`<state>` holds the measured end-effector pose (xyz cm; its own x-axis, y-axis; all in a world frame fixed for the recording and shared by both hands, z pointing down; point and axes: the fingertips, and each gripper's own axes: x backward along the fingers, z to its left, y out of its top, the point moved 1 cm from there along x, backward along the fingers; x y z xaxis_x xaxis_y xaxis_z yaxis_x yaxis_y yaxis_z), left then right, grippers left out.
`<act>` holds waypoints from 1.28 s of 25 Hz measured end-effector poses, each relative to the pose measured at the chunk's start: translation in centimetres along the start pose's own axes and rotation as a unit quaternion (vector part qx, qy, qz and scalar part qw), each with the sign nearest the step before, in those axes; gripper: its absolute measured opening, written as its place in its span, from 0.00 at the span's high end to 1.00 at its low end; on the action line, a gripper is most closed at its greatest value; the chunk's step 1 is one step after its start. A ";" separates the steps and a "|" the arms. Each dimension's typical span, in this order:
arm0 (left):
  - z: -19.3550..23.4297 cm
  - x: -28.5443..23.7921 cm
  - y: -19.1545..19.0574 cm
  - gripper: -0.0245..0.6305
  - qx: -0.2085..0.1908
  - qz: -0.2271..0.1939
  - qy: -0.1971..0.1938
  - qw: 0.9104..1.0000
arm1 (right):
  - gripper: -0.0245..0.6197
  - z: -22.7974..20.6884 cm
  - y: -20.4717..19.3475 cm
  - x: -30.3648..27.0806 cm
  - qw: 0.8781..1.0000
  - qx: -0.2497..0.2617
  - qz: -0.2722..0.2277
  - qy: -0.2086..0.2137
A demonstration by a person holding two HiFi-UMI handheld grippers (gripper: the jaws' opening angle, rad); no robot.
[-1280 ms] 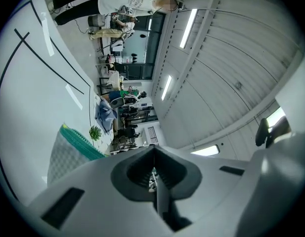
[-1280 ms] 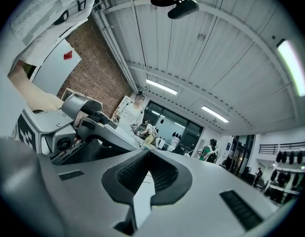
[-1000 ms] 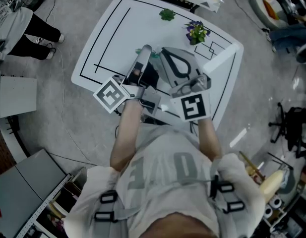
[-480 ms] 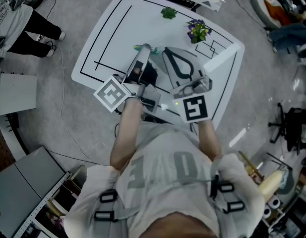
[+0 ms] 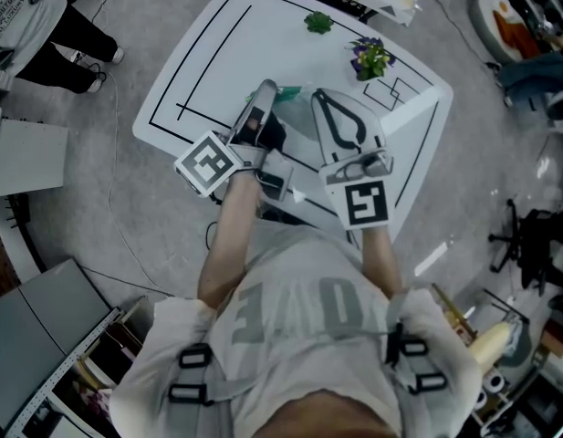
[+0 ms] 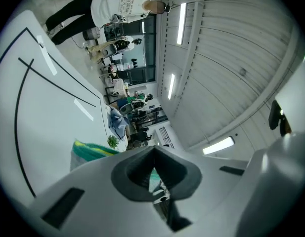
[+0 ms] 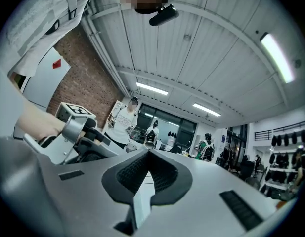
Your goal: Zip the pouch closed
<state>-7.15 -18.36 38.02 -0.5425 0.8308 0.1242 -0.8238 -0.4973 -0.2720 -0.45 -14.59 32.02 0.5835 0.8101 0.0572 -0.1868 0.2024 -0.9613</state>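
R gripper (image 7: 148,177): jaws shut tight, nothing btwn them, only white table (image 5: 217,53) showing past. L gripper (image 6: 153,168): jaws shut too, nipping rim of green-edged pouch (image 6: 93,150), which sits btwn both tips, mid-table.

The pouch (image 6: 93,151) is being borne near the table's (image 5: 208,53) middle, between the left gripper (image 5: 265,88) and the right gripper (image 5: 320,96). Toward the upper right, a sprig (image 5: 317,22) and a flowering plant (image 5: 370,57) are being carried.
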 end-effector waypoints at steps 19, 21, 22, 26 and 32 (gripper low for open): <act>4.0 3.1 3.6 0.95 -0.061 -0.045 0.061 0.995 | 0.95 -1.2 0.7 0.8 1.000 0.018 -0.001 -0.013; 4.6 3.5 3.9 0.95 -0.066 -0.049 0.072 0.994 | 0.95 -1.5 0.7 1.0 1.000 0.020 0.001 -0.020; 4.8 3.8 4.2 0.96 -0.065 -0.052 0.075 0.994 | 0.95 -1.6 0.7 1.1 1.000 0.020 0.002 -0.022; 4.9 4.3 5.0 0.95 -0.073 -0.060 0.078 0.993 | 0.95 -1.7 0.5 1.5 0.999 0.023 0.009 -0.023; 5.4 4.7 5.0 0.95 -0.100 -0.054 0.092 0.989 | 0.95 -1.6 0.3 1.7 0.999 0.021 0.006 -0.024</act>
<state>-14.72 -18.35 42.39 -0.3998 0.9166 -0.0074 -0.8162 -0.3597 -0.4521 1.76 -14.04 31.35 0.5420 0.8382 0.0598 -0.2273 0.2148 -0.9499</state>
